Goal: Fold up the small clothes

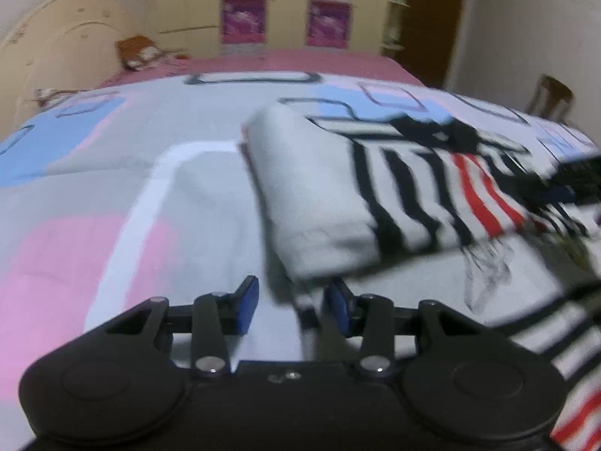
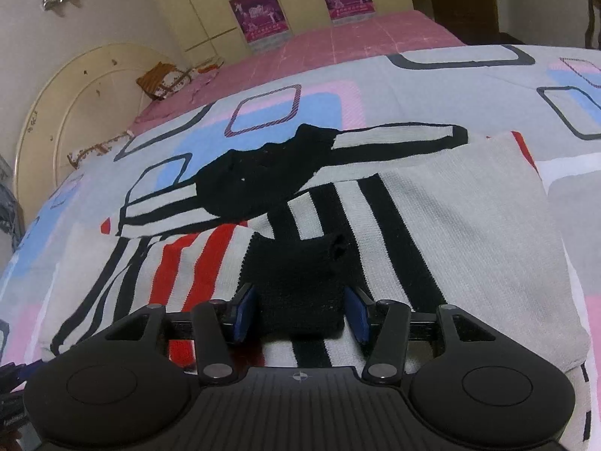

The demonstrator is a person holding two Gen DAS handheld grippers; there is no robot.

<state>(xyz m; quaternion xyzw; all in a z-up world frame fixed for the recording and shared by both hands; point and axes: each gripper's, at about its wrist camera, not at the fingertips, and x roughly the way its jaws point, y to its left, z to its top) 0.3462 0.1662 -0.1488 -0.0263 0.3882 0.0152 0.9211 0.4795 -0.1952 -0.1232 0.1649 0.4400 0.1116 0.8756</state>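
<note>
While a striped knit sweater (image 2: 432, 225) lies partly folded on a bed's patterned quilt (image 1: 112, 188), two hand-held tongs work its near edge. At left, the left tongs (image 1: 291, 306) hover low over the quilt just beside the sweater's folded white corner, blue pads (image 1: 248, 302) parted with only a narrow striped strip of fabric showing between them; nothing appears gripped. That view is blurred, so contact cannot be confirmed. Further right, the right tongs (image 2: 300, 314) straddle a black ribbed cuff (image 2: 300, 282) lying on the red, black and white stripes, the pads standing just clear of its sides rather than pinching it. A black collar (image 2: 259, 176) and one sleeve stretch toward the headboard (image 2: 75, 86) behind. The risk from here looks plain: should either pair close on a single thin layer, or lift unevenly, the loose knit could slide and undo the fold, and the soft quilt might be caught along with it.
</note>
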